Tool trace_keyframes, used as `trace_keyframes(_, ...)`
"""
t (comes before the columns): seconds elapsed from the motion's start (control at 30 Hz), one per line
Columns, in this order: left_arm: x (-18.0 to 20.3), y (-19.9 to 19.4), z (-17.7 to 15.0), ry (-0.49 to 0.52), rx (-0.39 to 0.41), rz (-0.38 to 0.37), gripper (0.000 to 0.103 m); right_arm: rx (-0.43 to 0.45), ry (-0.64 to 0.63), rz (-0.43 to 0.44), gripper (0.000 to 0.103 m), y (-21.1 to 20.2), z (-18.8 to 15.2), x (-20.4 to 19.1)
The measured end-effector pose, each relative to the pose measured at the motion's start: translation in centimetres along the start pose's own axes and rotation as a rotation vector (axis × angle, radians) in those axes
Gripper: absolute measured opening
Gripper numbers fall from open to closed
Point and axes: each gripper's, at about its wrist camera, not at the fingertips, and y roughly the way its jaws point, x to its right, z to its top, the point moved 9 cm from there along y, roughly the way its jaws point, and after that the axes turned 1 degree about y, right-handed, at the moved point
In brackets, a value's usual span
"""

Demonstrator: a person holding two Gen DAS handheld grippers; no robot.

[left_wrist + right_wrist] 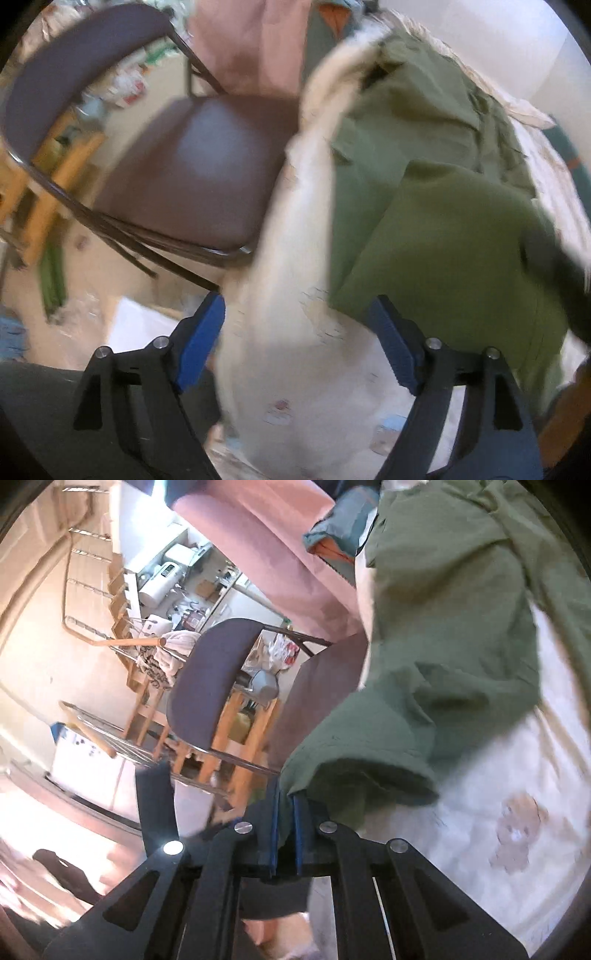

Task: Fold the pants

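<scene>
Olive green pants [436,206] lie crumpled on a white printed cloth [295,332] that covers the work surface. In the left wrist view my left gripper [299,325] stands open above the cloth's edge. Its blue pads [201,332] hold nothing, and the pants' near edge lies just past the right pad. In the right wrist view my right gripper [284,805] is shut on a fold of the green pants [443,635]. The fabric is pinched between the blue pads [297,830] and lifts off the white cloth [517,812].
A dark folding chair [199,170] stands close beside the covered surface; the same chair [210,679] shows in the right wrist view. Pink fabric [251,48] hangs behind it. Wooden shelving [229,738] and household clutter fill the room's left side.
</scene>
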Motion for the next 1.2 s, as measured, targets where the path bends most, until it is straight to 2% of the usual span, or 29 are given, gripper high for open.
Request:
trace_keyframes(0.07, -2.0, 0.2, 0.3, -0.084, -0.008, 0.029, 0.079, -0.045, 0.027, 0.001, 0.006, 2.6, 1.9, 0.3)
trace_keyframes(0.17, -4.5, 1.4, -0.3, -0.21, -0.07, 0.032, 0.079, -0.151, 0.049, -0.009, 0.019, 9.6, 4.5, 0.3)
trace_keyframes(0.2, -5.0, 1.8, -0.6, -0.248, -0.093, 0.017, 0.079, -0.206, 0.042, -0.022, 0.039, 11.8, 4.9, 0.4)
trace_keyframes(0.23, -5.2, 2.1, -0.8, -0.264, -0.105, 0.007, 0.079, -0.242, 0.028, -0.04, 0.077, 12.8, 4.6, 0.6)
trace_keyframes(0.27, -5.4, 2.2, -0.8, -0.27, -0.112, 0.005, 0.079, -0.271, 0.014, -0.064, 0.088, 13.5, 4.7, 0.7)
trace_keyframes(0.3, -5.6, 2.3, -0.8, -0.273, -0.113, 0.007, 0.079, -0.28, 0.013, -0.073, 0.092, 13.8, 4.9, 0.7)
trace_keyframes(0.37, -5.7, 2.5, -0.8, -0.29, -0.122, -0.008, 0.079, -0.269, -0.003, -0.048, 0.092, 13.0, 5.6, 0.2)
trace_keyframes(0.43, -5.9, 2.7, -1.0, -0.326, -0.135, -0.028, 0.079, -0.217, -0.059, -0.027, 0.092, 10.8, 6.0, -0.7)
trace_keyframes(0.5, -5.9, 3.0, -1.4, -0.361, -0.153, -0.053, 0.079, -0.144, -0.11, -0.064, 0.092, 8.5, 7.1, -0.9)
trace_keyframes(0.53, -5.8, 3.2, -1.4, -0.372, -0.16, -0.063, 0.079, -0.115, -0.114, -0.114, 0.092, 7.5, 7.3, 0.0)
trace_keyframes(0.63, -5.3, 3.2, -1.0, -0.374, -0.159, -0.077, 0.079, -0.099, -0.072, -0.203, 0.09, 5.4, 6.0, 3.0)
trace_keyframes(0.7, -5.0, 2.8, -0.6, -0.364, -0.143, -0.077, 0.079, -0.139, 0.006, -0.233, 0.085, 6.1, 4.8, 4.8)
trace_keyframes(0.8, -5.7, 2.5, -0.4, -0.366, -0.125, -0.065, 0.079, -0.169, 0.089, -0.235, 0.083, 7.6, 2.7, 6.0)
trace_keyframes(0.83, -6.0, 2.5, -0.4, -0.375, -0.125, -0.062, 0.079, -0.176, 0.108, -0.235, 0.079, 8.2, 2.1, 6.3)
trace_keyframes(0.9, -6.6, 2.6, -0.8, -0.405, -0.135, -0.059, 0.079, -0.182, 0.182, -0.171, 0.073, 9.9, 1.2, 6.2)
trace_keyframes(0.97, -7.0, 2.7, -1.0, -0.422, -0.145, -0.06, 0.079, -0.174, 0.204, -0.168, 0.068, 11.2, 1.2, 6.3)
trace_keyframes(1.03, -6.9, 2.8, -0.8, -0.413, -0.142, -0.052, 0.079, -0.175, 0.202, -0.206, 0.056, 12.9, 1.5, 6.7)
trace_keyframes(1.07, -6.9, 2.7, -0.7, -0.406, -0.138, -0.046, 0.079, -0.184, 0.208, -0.194, 0.032, 13.5, 1.4, 6.5)
trace_keyframes(1.1, -6.7, 2.7, -0.6, -0.395, -0.133, -0.04, 0.079, -0.198, 0.208, -0.185, 0.001, 14.0, 1.3, 6.4)
trace_keyframes(1.2, -6.5, 2.6, -0.5, -0.377, -0.127, -0.035, 0.079, -0.137, 0.109, -0.151, 0.0, 12.2, 2.0, 4.1)
